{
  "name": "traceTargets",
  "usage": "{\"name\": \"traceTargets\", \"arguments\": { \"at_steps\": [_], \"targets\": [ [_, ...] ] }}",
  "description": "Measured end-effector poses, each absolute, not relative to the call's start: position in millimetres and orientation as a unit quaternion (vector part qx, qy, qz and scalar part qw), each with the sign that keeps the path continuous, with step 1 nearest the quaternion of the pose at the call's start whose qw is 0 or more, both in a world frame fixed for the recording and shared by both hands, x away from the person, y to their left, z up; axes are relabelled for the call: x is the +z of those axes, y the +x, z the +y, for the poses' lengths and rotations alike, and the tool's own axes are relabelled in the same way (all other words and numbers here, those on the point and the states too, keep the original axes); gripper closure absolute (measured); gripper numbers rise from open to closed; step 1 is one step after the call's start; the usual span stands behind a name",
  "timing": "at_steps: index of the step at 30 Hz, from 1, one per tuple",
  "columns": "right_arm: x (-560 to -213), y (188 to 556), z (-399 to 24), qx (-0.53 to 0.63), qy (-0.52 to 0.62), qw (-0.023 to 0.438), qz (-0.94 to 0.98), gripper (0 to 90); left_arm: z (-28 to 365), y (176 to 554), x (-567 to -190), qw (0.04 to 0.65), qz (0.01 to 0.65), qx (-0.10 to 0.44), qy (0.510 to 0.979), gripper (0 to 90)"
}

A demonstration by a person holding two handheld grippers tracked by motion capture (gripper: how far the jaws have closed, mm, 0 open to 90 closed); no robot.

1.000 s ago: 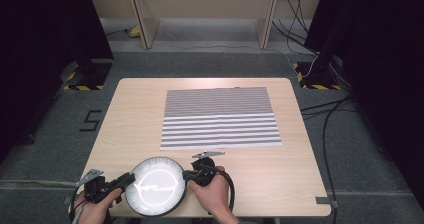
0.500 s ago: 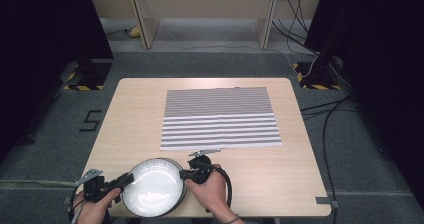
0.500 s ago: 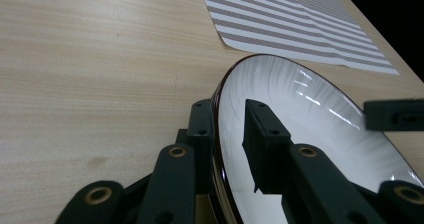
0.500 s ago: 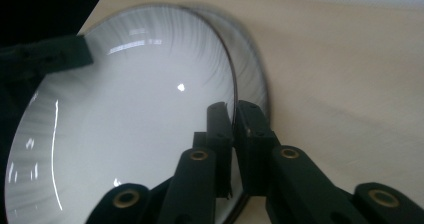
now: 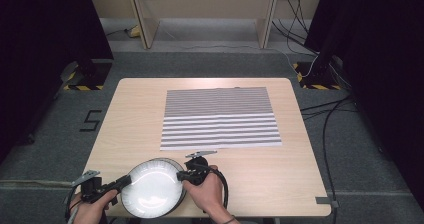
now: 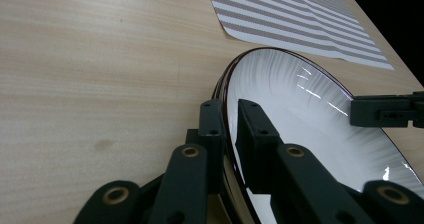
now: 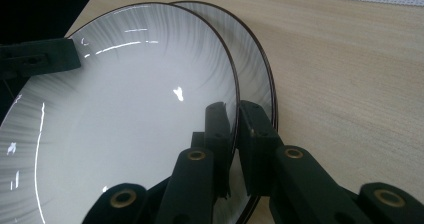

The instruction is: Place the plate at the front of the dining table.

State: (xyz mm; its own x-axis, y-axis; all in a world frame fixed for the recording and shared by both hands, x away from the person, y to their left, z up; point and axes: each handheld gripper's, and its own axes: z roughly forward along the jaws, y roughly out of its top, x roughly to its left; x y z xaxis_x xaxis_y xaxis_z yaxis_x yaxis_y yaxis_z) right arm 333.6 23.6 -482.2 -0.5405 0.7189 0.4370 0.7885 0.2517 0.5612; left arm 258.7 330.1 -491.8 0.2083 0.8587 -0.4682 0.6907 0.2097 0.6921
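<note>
From where I stand, the person's forearms are cut off by the near edge of the scene, and both hands sit low at the table's front rim, so the grips are hard to read from above. In the right gripper view a second white plate (image 7: 252, 59) with the same dark rim peeks out from beneath the upper one; how far it reaches under is hidden. Whether the lower plate rests flat on the pale wooden table (image 5: 125, 119) I cannot tell.

A second ago the shiny white round plate with a thin dark rim (image 5: 150, 189) lay flatter near the front edge; now it looks tipped, its far rim raised, and it sits slightly closer to the person. The grey-and-white striped cloth mat (image 5: 220, 118) lies as before, well apart from the plate.

The left gripper (image 6: 229, 129) has just been closing its jaws, and they now pinch the plate's left rim, one jaw over and one under. The right gripper (image 7: 234, 129) has just eased its jaws a little wider, yet they stay clamped on the opposite rim of the upper plate, the rim running between them. So the plate hangs between the two grippers, near the table's front edge, just short of the mat.
</note>
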Motion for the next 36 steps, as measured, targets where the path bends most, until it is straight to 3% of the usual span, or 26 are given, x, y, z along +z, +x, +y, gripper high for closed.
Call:
{"name": "traceTargets", "arguments": {
  "at_steps": [6, 16, 23, 31, 36],
  "targets": [
    [-475, 330, 22, -0.373, -0.473, 0.066, -0.796, 72.9, 330, 252, -489, 0.469, 0.617, 0.096, 0.624, 75.1],
    [-477, 322, 20, -0.366, -0.471, 0.088, -0.798, 74.3, 337, 249, -479, 0.466, 0.618, 0.116, 0.622, 71.4],
    [-477, 323, 20, -0.364, -0.472, 0.090, -0.798, 74.2, 342, 242, -473, 0.471, 0.621, 0.090, 0.620, 70.1],
    [-477, 325, 20, -0.366, -0.477, 0.088, -0.794, 74.0, 344, 244, -477, 0.439, 0.620, 0.042, 0.649, 71.4],
    [-480, 326, 18, -0.374, -0.475, 0.080, -0.793, 80.0, 342, 241, -476, 0.441, 0.623, 0.059, 0.644, 76.3]
  ]
}}
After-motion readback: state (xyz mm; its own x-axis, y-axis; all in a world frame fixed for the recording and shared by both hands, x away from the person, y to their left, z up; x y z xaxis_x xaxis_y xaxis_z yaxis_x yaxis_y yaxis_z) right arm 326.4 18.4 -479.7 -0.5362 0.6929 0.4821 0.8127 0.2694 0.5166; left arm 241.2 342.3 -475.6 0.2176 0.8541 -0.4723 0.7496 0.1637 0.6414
